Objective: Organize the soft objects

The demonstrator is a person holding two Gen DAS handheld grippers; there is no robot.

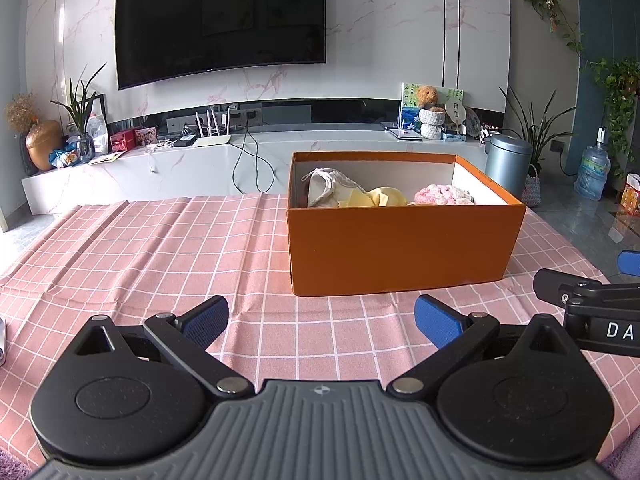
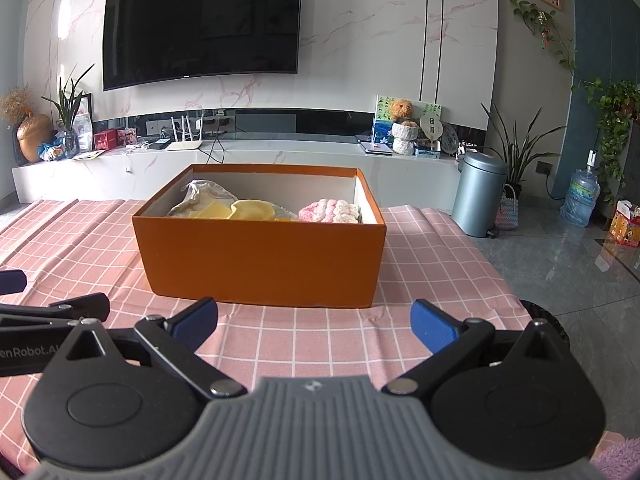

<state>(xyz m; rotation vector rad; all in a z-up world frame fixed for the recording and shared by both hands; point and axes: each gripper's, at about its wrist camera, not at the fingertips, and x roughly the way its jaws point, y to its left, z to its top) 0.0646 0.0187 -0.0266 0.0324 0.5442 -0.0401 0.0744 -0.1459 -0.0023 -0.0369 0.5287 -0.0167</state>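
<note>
An open orange box (image 1: 400,248) (image 2: 260,264) stands on the pink checked tablecloth (image 1: 160,248) (image 2: 320,340). Inside lie a grey-white drawstring pouch (image 1: 332,188) (image 2: 204,196), a yellow soft item (image 1: 376,198) (image 2: 248,210) and a pink-and-white fluffy item (image 1: 444,194) (image 2: 330,211). My left gripper (image 1: 322,322) is open and empty, in front of the box's left corner. My right gripper (image 2: 314,322) is open and empty, just before the box's front wall. Each gripper shows at the edge of the other's view.
Behind the table are a white TV bench (image 1: 240,156) with a router, cables and ornaments, and a wall TV (image 1: 220,20). A grey bin (image 2: 480,196), a water bottle (image 2: 580,198) and plants (image 2: 520,148) stand on the floor to the right. Purple fluffy fabric (image 2: 616,460) shows bottom right.
</note>
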